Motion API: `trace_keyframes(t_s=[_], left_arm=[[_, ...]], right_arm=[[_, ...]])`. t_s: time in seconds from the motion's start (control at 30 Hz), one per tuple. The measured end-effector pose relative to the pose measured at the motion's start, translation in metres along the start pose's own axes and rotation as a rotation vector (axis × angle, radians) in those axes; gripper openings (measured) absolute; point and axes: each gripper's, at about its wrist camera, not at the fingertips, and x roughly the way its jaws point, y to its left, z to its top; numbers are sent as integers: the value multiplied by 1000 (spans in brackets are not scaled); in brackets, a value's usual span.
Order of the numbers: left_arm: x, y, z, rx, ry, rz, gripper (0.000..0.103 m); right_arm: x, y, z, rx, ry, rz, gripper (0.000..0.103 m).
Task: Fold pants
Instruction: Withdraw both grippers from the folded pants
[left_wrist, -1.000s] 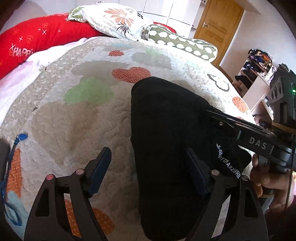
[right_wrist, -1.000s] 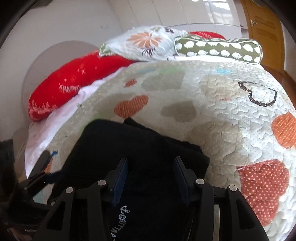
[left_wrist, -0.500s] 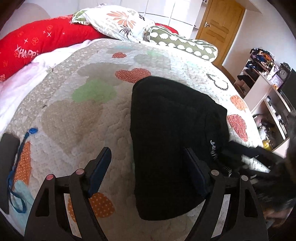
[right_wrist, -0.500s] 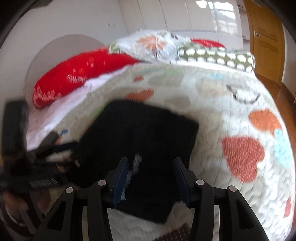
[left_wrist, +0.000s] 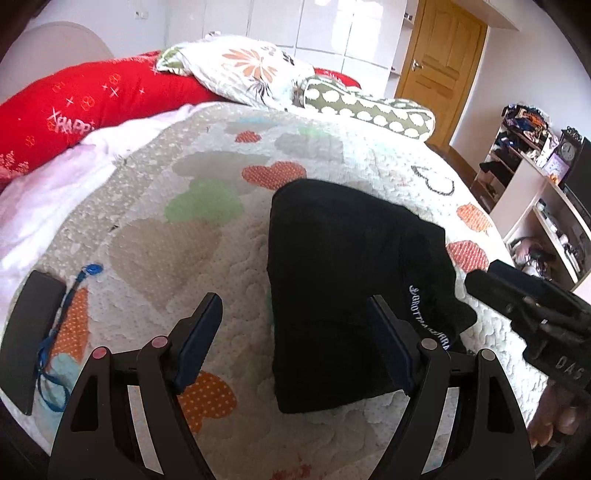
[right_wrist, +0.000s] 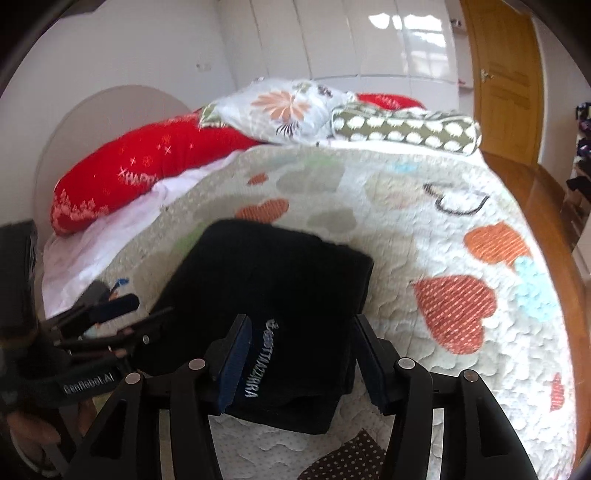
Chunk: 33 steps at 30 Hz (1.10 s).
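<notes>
Black pants (left_wrist: 343, 288) folded into a compact block, lying on the heart-print quilt (left_wrist: 192, 251) near the foot edge of the bed; white lettering on the top layer, right side. Looks like the last fold is done, or close to it

Left hand-held gripper (left_wrist: 295, 343) wide, nothing between the pads, poised above the quilt and the left edge of the block. Right hand-held gripper (right_wrist: 299, 362) about half spread, jaws just been opening, nothing clamped; folded cloth seen below and beyond the gap, pads apart from it

Risks from here, as judgement:
- top layer on the right side sits a little askew, corner bulging past the lower layers; could slide or spring open if brushed by a finger on the way out
- soft, puffy quilt under the block; any push down may tip the stack rather than flatten it
- block close to the bed's near edge; a drag toward the person could pull it over
- the two tools close together over the pants; possible knock between them during any re-grip
- dark phone-like slab (left_wrist: 31, 339) and blue cord (left_wrist: 70, 306) on the quilt to the left, well apart from the pants; snag only if the left tool swings wide
</notes>
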Motion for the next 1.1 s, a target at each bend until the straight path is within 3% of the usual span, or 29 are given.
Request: trace_keyframes(t_s=[0.33,1.1], left_arm=[[-34,-3,-1,-2,-87,33,81],[-71,-18,-6,54,-145,70,81]], right_arm=[[-29,22,13,15,-68,-4,56],[-65,25,-3,32,-107,3,57]])
